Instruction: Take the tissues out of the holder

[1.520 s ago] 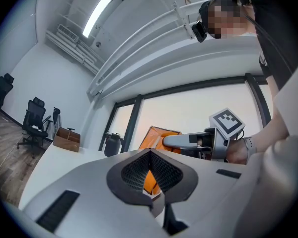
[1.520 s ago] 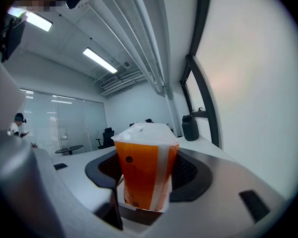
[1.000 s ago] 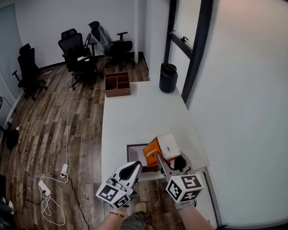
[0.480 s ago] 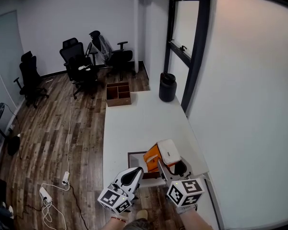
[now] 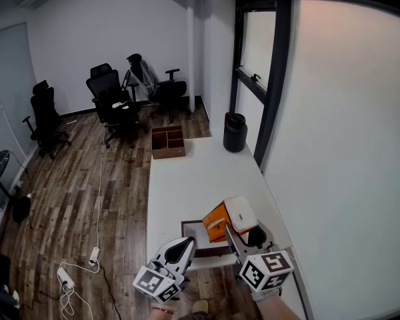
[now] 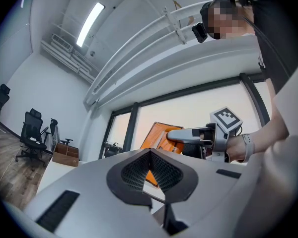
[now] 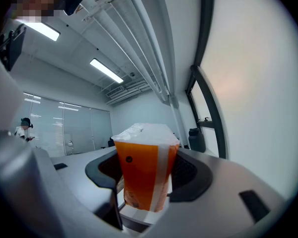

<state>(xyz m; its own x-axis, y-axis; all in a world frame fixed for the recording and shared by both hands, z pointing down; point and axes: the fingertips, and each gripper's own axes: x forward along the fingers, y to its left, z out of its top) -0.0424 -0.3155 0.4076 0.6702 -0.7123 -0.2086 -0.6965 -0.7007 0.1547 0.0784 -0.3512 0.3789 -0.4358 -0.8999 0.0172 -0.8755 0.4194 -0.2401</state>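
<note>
Closest to me, the left gripper (image 6: 150, 168) has its jaws pressed together with nothing between them. It hangs low at the near table edge, just beside the holder (image 5: 185, 235), and I read that as parked: out of the other arm's way, yet close enough to steady the holder if it shifts. The right gripper (image 7: 145, 182) is doing the work. Its jaws stand fairly wide and are clamped on the tissue pack (image 7: 139, 152), an orange packet with a pale wrapper end. The pads bear on its two broad sides, which seems a sensible grip, since a soft pack would buckle if pinched by a corner. From the head view the pack is tilted, pale end towards the wall, and lifted above the dark, shallow holder, which sits at the near end of the white table (image 5: 187, 179). I cannot tell whether its lower corner is clear of the holder's rim, so I judge the lift to be under way, not finished. The tilt probably comes from drawing the pack out at an angle. Further along, the table is bare, which leaves room to set the pack down. At its far end sit a wooden box (image 5: 168, 142) with compartments and a black bin (image 5: 235, 132) by the window frame. Beyond them, several office chairs (image 5: 113, 92) stand on the wood floor.
</note>
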